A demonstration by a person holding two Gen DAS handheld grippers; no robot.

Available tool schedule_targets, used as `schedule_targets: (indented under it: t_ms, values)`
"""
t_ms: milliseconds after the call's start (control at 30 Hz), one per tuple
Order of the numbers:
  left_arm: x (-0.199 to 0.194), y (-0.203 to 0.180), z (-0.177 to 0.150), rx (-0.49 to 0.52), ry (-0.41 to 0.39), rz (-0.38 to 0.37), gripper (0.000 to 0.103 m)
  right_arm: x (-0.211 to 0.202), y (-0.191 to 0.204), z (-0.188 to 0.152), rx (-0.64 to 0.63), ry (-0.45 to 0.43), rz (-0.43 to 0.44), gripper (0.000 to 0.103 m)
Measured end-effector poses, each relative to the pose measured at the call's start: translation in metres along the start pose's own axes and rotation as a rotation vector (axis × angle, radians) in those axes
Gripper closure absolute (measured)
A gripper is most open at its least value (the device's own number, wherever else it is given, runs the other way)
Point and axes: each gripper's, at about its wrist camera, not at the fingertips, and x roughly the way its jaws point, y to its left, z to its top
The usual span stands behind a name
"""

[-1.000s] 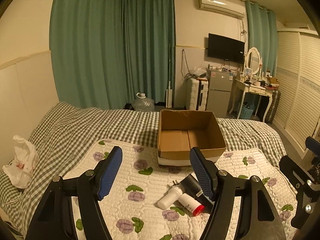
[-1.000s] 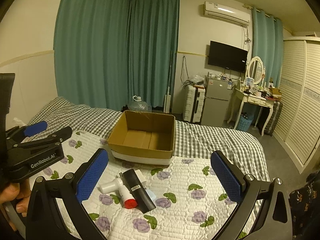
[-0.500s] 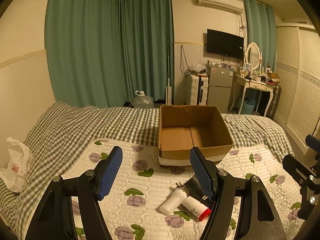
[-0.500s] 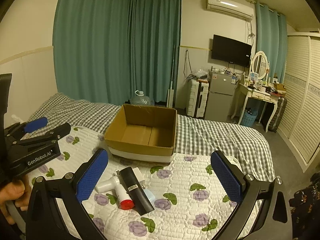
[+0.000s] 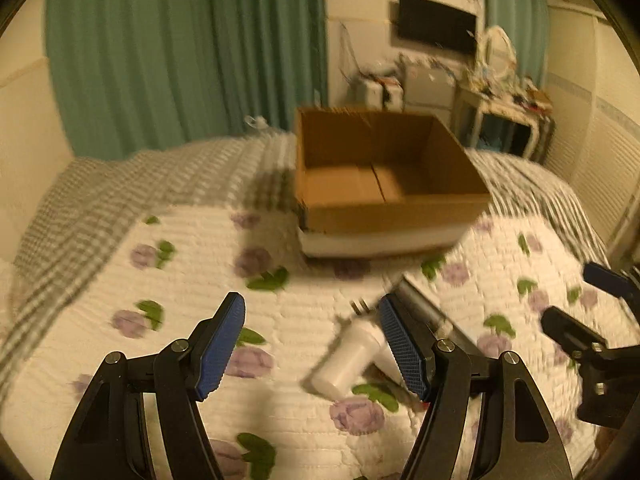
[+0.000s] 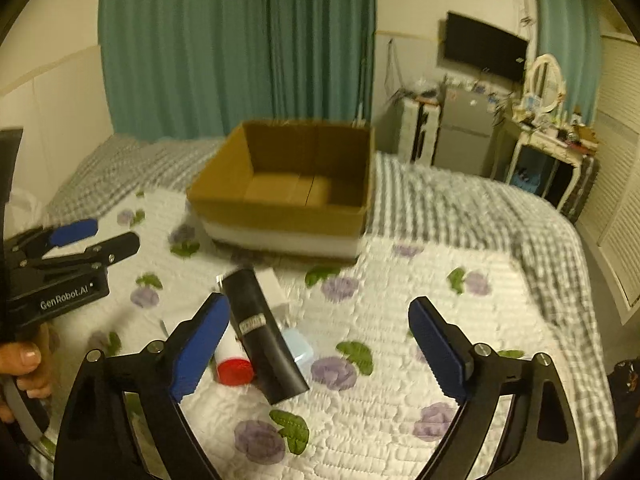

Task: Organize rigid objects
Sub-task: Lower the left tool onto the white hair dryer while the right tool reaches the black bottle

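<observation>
An empty open cardboard box sits on the bed. In front of it lies a small pile: a black cylinder, a white bottle with a red cap, a white plug-like bottle, a white box and a pale blue lid. My left gripper is open and empty, just above and left of the pile. My right gripper is open and empty, over the pile. The left gripper also shows in the right wrist view, and the right gripper shows in the left wrist view.
The bed has a white floral quilt over a grey checked cover. Green curtains, a fridge, a dressing table and a wardrobe stand beyond the bed.
Both grippers have moved down and forward toward the pile and the box, which now look larger. Both stay open and empty.
</observation>
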Motion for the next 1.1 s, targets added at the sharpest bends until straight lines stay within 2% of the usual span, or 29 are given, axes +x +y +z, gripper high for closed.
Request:
schedule_targets:
  t_ms: [100,300,600,767,967,1100]
  values:
    - [0.020,-0.004,-0.011,0.040,0.062,-0.035,0.030,0.027,0.001,-0.010,-0.052,0.060,0.010,0.012]
    - [0.043,-0.007,-0.028,0.082,0.139,-0.097,0.030,0.060,-0.002,-0.022,-0.041,0.139,0.048,0.012]
    - [0.076,-0.004,-0.037,0.094,0.225,-0.088,0.030,0.098,0.008,-0.023,-0.110,0.216,0.094,0.013]
    - [0.099,-0.007,-0.038,0.086,0.288,-0.109,0.030,0.116,0.007,-0.019,-0.066,0.237,0.155,0.013]
    - [0.117,-0.009,-0.038,0.079,0.315,-0.091,0.030,0.134,0.019,-0.019,-0.101,0.254,0.146,0.014]
    - [0.125,-0.005,-0.034,0.054,0.291,-0.067,0.030,0.147,0.026,-0.024,-0.120,0.274,0.131,0.020]
